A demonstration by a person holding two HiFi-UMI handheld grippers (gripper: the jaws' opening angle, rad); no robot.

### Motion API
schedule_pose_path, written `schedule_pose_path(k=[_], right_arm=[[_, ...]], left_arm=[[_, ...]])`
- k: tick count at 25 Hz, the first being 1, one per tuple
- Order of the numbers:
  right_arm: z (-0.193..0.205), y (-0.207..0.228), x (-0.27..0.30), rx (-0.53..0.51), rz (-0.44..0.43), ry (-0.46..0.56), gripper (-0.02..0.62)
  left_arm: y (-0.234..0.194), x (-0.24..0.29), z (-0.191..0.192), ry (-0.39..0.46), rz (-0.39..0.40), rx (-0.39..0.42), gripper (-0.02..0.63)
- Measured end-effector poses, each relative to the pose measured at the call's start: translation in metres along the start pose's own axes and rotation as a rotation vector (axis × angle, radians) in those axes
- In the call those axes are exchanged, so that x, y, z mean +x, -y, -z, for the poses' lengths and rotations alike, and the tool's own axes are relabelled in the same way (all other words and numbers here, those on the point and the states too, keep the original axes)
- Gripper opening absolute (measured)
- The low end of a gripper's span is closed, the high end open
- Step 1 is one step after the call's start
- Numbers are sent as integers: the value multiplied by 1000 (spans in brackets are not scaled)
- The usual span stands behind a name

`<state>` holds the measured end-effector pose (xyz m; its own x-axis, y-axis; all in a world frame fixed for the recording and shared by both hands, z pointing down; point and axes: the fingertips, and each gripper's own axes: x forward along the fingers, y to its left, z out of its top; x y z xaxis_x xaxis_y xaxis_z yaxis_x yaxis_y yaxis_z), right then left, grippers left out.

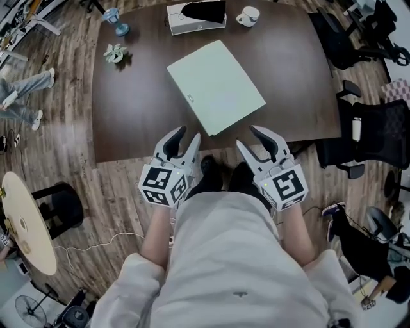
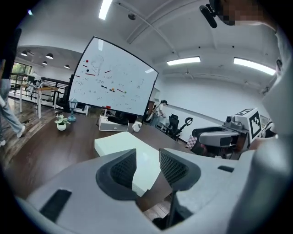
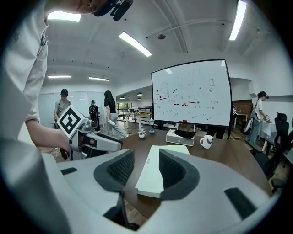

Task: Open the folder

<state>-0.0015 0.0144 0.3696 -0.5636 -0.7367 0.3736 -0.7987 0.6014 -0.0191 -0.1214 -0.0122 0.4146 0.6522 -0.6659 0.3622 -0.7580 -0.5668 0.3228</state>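
A pale green folder (image 1: 216, 86) lies shut and flat on the dark brown table (image 1: 134, 109), turned at a slant, with one corner close to the near edge. Both grippers hang side by side in front of that edge, short of the folder and above the person's lap. The left gripper (image 1: 186, 138) is open with nothing between its jaws; in the left gripper view (image 2: 147, 150) the folder (image 2: 111, 143) shows beyond them. The right gripper (image 1: 251, 139) is open too and holds nothing; in the right gripper view (image 3: 146, 153) the folder (image 3: 147, 178) lies ahead between its jaws.
At the table's far side stand a white box (image 1: 195, 16) with a black item on it, a white mug (image 1: 248, 16), a small potted plant (image 1: 115, 54) and a blue ornament (image 1: 116, 22). Black office chairs (image 1: 378, 131) stand at the right, a round wooden table (image 1: 22, 224) at the left.
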Motion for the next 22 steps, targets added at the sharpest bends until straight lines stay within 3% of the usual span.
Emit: schedule_pose_path(k=[8,13,22], right_arm=[[18,0,15,-20,-12,-67,164],[24,0,28,-61,-34,-77,163],[49,0,42,-240,-37,-171,163]], left_arm=[[-16,20,32,-94,-13,-54,144],[-30,33,46,-109,-25,-153,143],[-49,59,75,-117,-13,-297,143]])
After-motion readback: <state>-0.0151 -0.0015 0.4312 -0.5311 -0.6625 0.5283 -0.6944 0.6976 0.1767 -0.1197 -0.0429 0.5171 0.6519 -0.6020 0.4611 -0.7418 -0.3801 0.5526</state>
